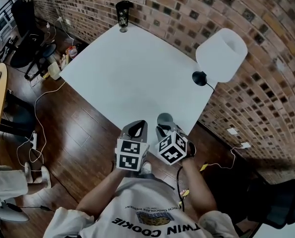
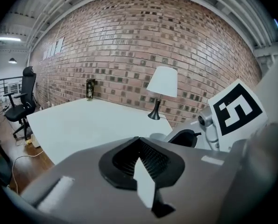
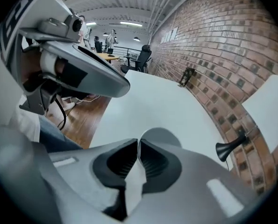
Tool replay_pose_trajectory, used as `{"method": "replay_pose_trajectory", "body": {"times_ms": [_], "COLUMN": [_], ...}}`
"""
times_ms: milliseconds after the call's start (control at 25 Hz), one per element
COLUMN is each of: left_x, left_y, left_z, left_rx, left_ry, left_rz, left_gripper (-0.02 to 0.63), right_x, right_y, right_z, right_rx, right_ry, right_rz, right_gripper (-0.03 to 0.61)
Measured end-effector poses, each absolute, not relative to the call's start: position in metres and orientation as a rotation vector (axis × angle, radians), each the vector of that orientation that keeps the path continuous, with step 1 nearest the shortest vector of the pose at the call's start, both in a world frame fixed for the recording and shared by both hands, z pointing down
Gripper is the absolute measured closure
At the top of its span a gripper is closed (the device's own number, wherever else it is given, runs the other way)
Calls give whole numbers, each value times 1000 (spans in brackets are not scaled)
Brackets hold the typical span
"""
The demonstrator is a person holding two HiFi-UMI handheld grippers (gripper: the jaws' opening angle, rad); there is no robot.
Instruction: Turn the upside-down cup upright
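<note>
A grey cup (image 1: 164, 118) stands near the front corner of the white table (image 1: 127, 68). My right gripper (image 1: 163, 128) reaches down onto its near side. In the right gripper view the gripper (image 3: 138, 147) is shut on the cup's thin edge, and the cup's round grey face (image 3: 163, 136) shows just beyond the pads. Whether that face is the base or the mouth I cannot tell. My left gripper (image 1: 139, 126) hovers just left of the cup over the table's edge. In its own view the left gripper (image 2: 139, 146) is shut with nothing in it.
A white-shaded lamp (image 1: 221, 53) with a black base (image 1: 199, 78) stands at the table's right edge by the brick wall. A dark vase (image 1: 123, 14) sits at the far corner. Cables and an office chair (image 1: 26, 31) are on the wooden floor to the left.
</note>
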State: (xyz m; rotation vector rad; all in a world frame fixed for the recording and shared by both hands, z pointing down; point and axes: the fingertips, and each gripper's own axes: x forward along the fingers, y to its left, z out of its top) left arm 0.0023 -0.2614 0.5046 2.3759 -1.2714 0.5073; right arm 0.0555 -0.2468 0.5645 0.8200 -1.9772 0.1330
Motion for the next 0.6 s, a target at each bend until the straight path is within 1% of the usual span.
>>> {"method": "replay_pose_trajectory", "body": {"times_ms": [120, 320, 600], "left_x": [5, 12, 17], "left_y": [-269, -276, -276], "left_z": [505, 504, 506], "left_rx": [2391, 2418, 2443], "left_ry": [-1228, -1181, -1139], "left_rz": [495, 495, 511], "left_gripper": [612, 612, 612], "right_x": [53, 62, 84], "right_y": [-250, -259, -260], "right_z": [552, 541, 549], "right_rx": [904, 1072, 1281], "right_ry": [-2065, -2262, -2481], "right_rz": [270, 632, 1348], "right_gripper": [555, 555, 555]}}
